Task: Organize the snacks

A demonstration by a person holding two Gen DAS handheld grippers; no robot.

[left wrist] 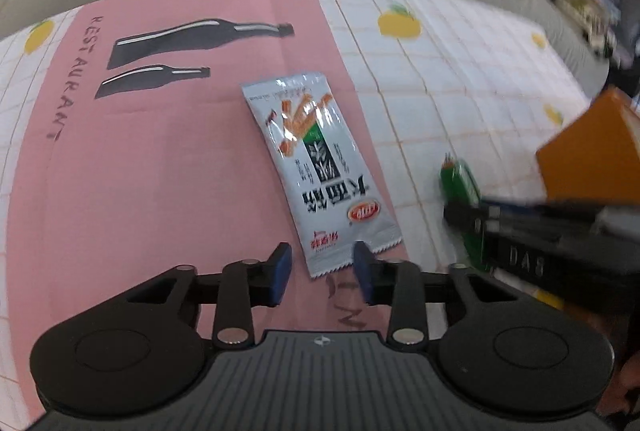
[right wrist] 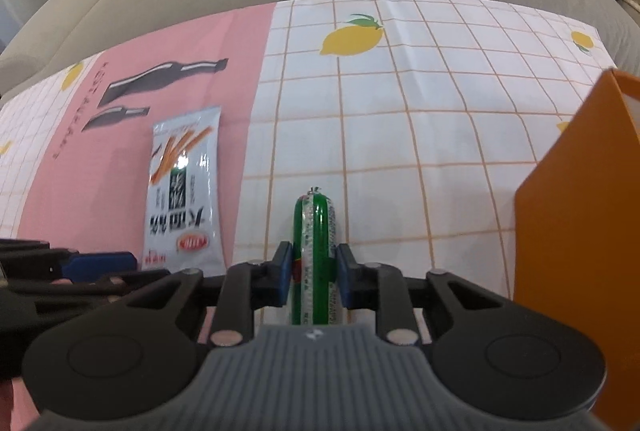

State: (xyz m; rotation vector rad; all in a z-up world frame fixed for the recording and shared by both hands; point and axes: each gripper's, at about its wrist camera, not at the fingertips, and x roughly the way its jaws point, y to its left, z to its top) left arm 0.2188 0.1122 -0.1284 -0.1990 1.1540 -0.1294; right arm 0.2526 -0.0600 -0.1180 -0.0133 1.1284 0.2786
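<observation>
Bright even light; fisheye bending at edges, left view's right side motion-blurred.

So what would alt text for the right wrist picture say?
The right gripper clamps a green sausage stick over a lemon-print cloth. A silver snack packet lies left, an orange box right.

The left hand-held gripper (left wrist: 322,273), black with blue fingertip pads (left wrist: 282,271), hangs with its jaws apart just over the near end of a flat silver snack packet (left wrist: 320,171) printed with orange sticks. The packet lies on a pink paper placemat (left wrist: 160,171) with black bottle drawings, spread on a white lemon-print grid tablecloth (left wrist: 460,79). To the right, blurred, the right hand-held gripper (left wrist: 464,215) meets a green wrapped sausage stick (left wrist: 460,183), near an orange cardboard box (left wrist: 592,151).
</observation>
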